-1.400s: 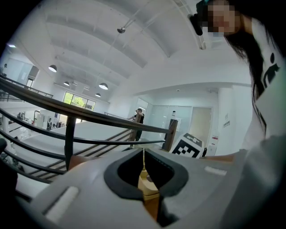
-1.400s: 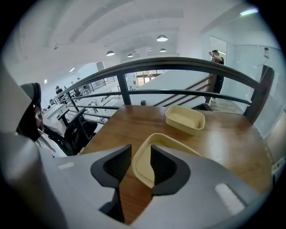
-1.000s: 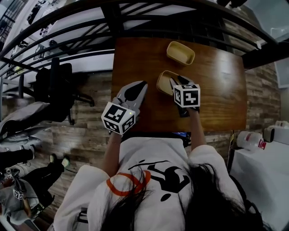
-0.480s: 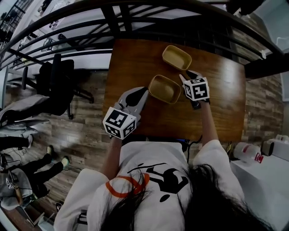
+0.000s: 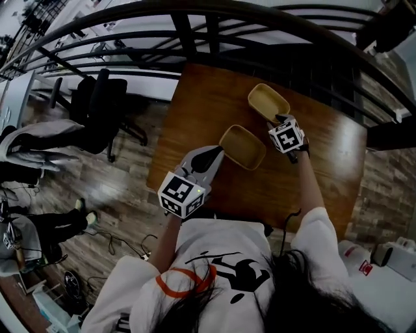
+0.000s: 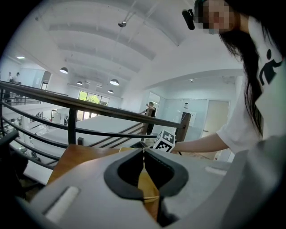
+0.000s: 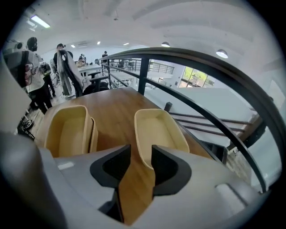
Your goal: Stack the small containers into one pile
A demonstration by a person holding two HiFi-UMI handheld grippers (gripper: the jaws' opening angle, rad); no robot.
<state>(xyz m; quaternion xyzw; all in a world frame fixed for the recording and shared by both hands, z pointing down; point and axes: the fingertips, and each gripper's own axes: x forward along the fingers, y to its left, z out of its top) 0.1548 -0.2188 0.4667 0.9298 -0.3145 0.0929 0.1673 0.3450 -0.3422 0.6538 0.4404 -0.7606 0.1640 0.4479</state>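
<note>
Three small tan containers sit on the wooden table (image 5: 195, 110), at two spots. Two of them are nested as a pair (image 5: 242, 147) near the table's middle. The right gripper view shows the second rim edge (image 7: 92, 129) just outside the first. The third, a single container (image 5: 268, 103), lies at about 1 o'clock from the pair, close to the far edge, apart from it and upright with its opening up. The left gripper (image 5: 218, 151) reaches in from 8 o'clock of the pair, tips at its near rim. In its own view the jaws are pressed together at the tips, with the tan wall (image 6: 147, 188) caught between them. The right gripper (image 5: 278, 118) comes in from 5 o'clock of the single container. Its jaws (image 7: 140, 154) stand spread, and the near end of that container (image 7: 158, 129) lies just at the gap, with bare wood showing between them. Beyond the table at 12 o'clock runs one dark metal railing (image 5: 195, 19). One black office chair (image 5: 97, 104) stands on the plank floor at 9 o'clock.
</note>
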